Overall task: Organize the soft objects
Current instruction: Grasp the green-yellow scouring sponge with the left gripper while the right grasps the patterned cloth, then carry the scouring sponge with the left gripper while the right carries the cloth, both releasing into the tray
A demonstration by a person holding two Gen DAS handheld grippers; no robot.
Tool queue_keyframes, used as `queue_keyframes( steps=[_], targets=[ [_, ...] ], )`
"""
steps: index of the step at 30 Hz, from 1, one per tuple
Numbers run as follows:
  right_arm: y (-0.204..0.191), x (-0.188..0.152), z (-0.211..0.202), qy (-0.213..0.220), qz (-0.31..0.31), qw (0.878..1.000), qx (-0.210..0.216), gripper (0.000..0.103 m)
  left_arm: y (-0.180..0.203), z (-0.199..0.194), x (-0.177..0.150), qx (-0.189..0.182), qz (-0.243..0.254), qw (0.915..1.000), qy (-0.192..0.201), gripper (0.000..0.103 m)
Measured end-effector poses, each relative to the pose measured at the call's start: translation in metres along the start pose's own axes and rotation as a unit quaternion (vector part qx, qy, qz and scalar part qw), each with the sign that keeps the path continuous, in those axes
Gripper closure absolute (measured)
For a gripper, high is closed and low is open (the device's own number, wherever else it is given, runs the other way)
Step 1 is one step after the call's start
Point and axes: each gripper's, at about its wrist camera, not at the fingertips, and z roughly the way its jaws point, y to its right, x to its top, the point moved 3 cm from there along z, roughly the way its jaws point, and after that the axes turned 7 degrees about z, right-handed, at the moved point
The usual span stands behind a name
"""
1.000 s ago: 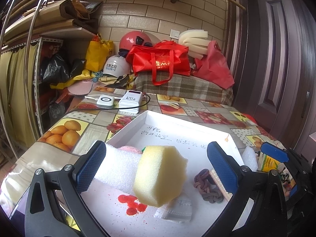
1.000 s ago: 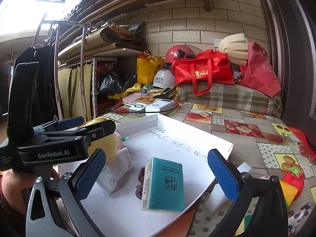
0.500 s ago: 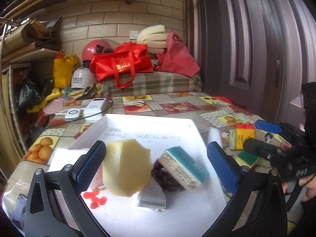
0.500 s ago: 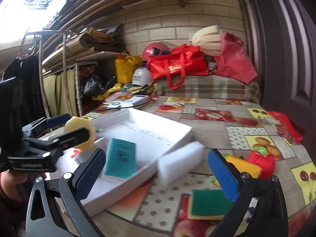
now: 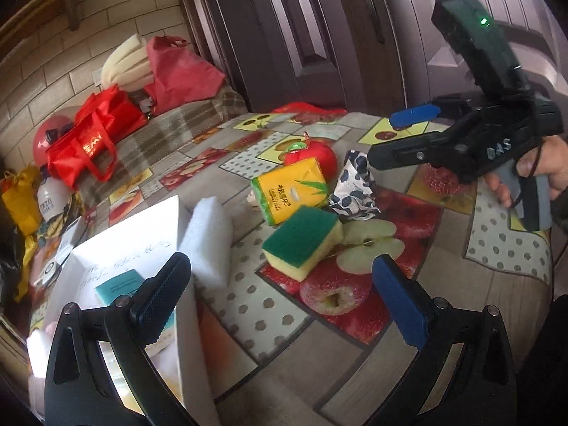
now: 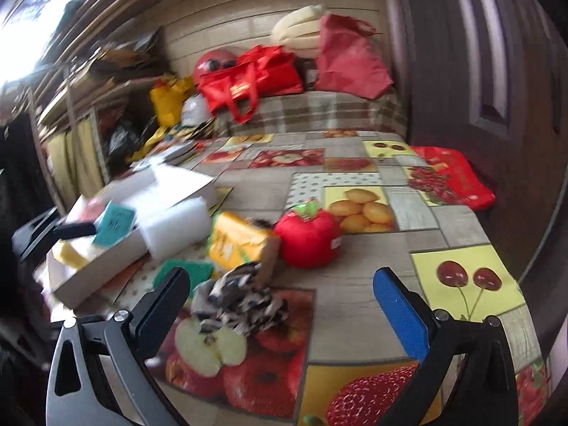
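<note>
Lying outside one white tray (image 5: pixel 149 234), one green-topped sponge (image 5: pixel 301 239), one white foam block (image 5: pixel 209 241)

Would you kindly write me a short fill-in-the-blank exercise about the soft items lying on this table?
1. The scouring sponge has a ____ top over a yellow base.
2. The white foam block leans against the white ____.
3. The yellow tissue pack lies right in front of the ____ apple-shaped plush.
4. Both the left gripper and right gripper are ____.

Missing words: green; tray; red; open
</note>
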Motion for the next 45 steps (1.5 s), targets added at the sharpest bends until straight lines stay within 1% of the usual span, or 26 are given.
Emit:
queue_keyframes(
  steps=[2, 5, 7, 8, 10, 11, 12, 13, 14, 16, 19, 20, 21, 22, 23, 24, 26, 28, 30, 32, 34, 36, 37, 40, 42, 45],
  targets=[
    [-0.013, -0.004, 0.004, -0.017, -0.033, 0.999, 0.003, 0.000, 0.002, 0.016, 0.005, -0.007, 0.001, 0.9997, -0.022, 0.000],
    [-0.026, -0.010, 0.026, -0.069, -0.071, 0.995, 0.005, 0.000, -0.002, 0.035, 0.008, -0.025, -0.015, 0.9984, -0.048, 0.000],
    [-0.028, -0.013, 0.038, -0.093, -0.085, 0.992, 0.006, 0.002, -0.005, 0.044, 0.008, -0.038, -0.027, 0.9967, -0.066, 0.000],
    [-0.028, -0.013, 0.044, -0.100, -0.090, 0.991, 0.001, 0.007, -0.006, 0.047, 0.008, -0.042, -0.031, 0.9960, -0.072, 0.000],
    [-0.023, -0.014, 0.057, -0.121, -0.089, 0.989, -0.001, 0.025, -0.007, 0.052, 0.008, -0.044, -0.035, 0.9952, -0.079, 0.000],
    [-0.019, -0.015, 0.063, -0.135, -0.079, 0.988, 0.005, 0.046, -0.006, 0.054, 0.008, -0.043, -0.034, 0.9951, -0.082, 0.000],
    [-0.014, -0.015, 0.067, -0.143, -0.066, 0.987, 0.011, 0.053, -0.005, 0.056, 0.008, -0.041, -0.031, 0.9950, -0.085, 0.000],
    [-0.010, -0.014, 0.066, -0.142, -0.055, 0.988, 0.021, 0.055, -0.003, 0.056, 0.008, -0.039, -0.028, 0.9951, -0.086, 0.000],
    [-0.008, -0.013, 0.063, -0.135, -0.046, 0.989, 0.030, 0.060, -0.002, 0.057, 0.009, -0.038, -0.026, 0.9952, -0.086, 0.001],
    [-0.001, -0.009, 0.052, -0.108, -0.027, 0.993, 0.031, 0.061, -0.003, 0.059, 0.011, -0.036, -0.031, 0.9951, -0.086, 0.000],
    [0.011, -0.005, 0.042, -0.082, 0.008, 0.996, 0.024, 0.061, -0.008, 0.067, 0.014, -0.043, -0.064, 0.9925, -0.095, 0.000],
    [0.015, -0.004, 0.040, -0.077, 0.017, 0.997, 0.023, 0.061, -0.011, 0.073, 0.014, -0.043, -0.077, 0.9906, -0.105, 0.001],
    [0.018, -0.003, 0.039, -0.074, 0.027, 0.997, 0.023, 0.061, -0.012, 0.078, 0.014, -0.041, -0.084, 0.9889, -0.116, 0.003],
    [0.021, -0.002, 0.039, -0.073, 0.035, 0.996, 0.023, 0.061, -0.013, 0.084, 0.013, -0.043, -0.089, 0.9869, -0.128, 0.008],
    [0.023, -0.001, 0.039, -0.073, 0.040, 0.996, 0.023, 0.061, -0.013, 0.088, 0.012, -0.050, -0.092, 0.9851, -0.137, 0.020],
    [0.024, -0.001, 0.039, -0.074, 0.043, 0.996, 0.023, 0.061, -0.014, 0.088, 0.013, -0.061, -0.101, 0.9844, -0.131, 0.038],
    [0.024, 0.000, 0.039, -0.073, 0.042, 0.996, 0.024, 0.061, -0.013, 0.087, 0.013, -0.063, -0.101, 0.9848, -0.127, 0.064],
    [0.021, 0.000, 0.037, -0.068, 0.036, 0.997, 0.021, 0.061, -0.011, 0.083, 0.015, -0.061, -0.095, 0.9869, -0.115, 0.064],
    [0.018, 0.002, 0.033, -0.055, 0.027, 0.998, 0.011, 0.061, -0.011, 0.074, 0.018, -0.053, -0.090, 0.9904, -0.091, 0.064],
    [0.016, 0.003, 0.025, -0.032, 0.016, 0.999, 0.000, 0.061, -0.012, 0.058, 0.021, -0.046, -0.090, 0.9936, -0.049, 0.064],
    [0.012, 0.005, 0.013, 0.001, 0.004, 1.000, -0.014, 0.061, -0.015, 0.041, 0.022, -0.036, -0.094, 0.9948, -0.012, 0.064],
    [0.013, 0.008, 0.000, 0.036, 0.006, 0.999, -0.029, 0.061, -0.018, 0.023, 0.020, -0.029, -0.100, 0.9943, 0.024, 0.063],
    [0.014, 0.009, -0.004, 0.049, 0.011, 0.998, -0.035, 0.061, -0.020, 0.017, 0.019, -0.023, -0.102, 0.9939, 0.035, 0.063],
    [0.013, 0.010, -0.010, 0.062, 0.024, 0.997, -0.030, 0.061, -0.029, -0.004, 0.013, -0.006, -0.119, 0.9904, 0.070, 0.063],
    [0.003, 0.010, -0.010, 0.068, 0.018, 0.997, -0.026, 0.061, -0.037, -0.015, 0.006, 0.007, -0.128, 0.9885, 0.080, 0.063],
    [-0.017, 0.010, -0.007, 0.069, 0.007, 0.998, -0.005, 0.061, -0.048, -0.027, -0.004, 0.023, -0.142, 0.9860, 0.084, 0.063]
  ],
)
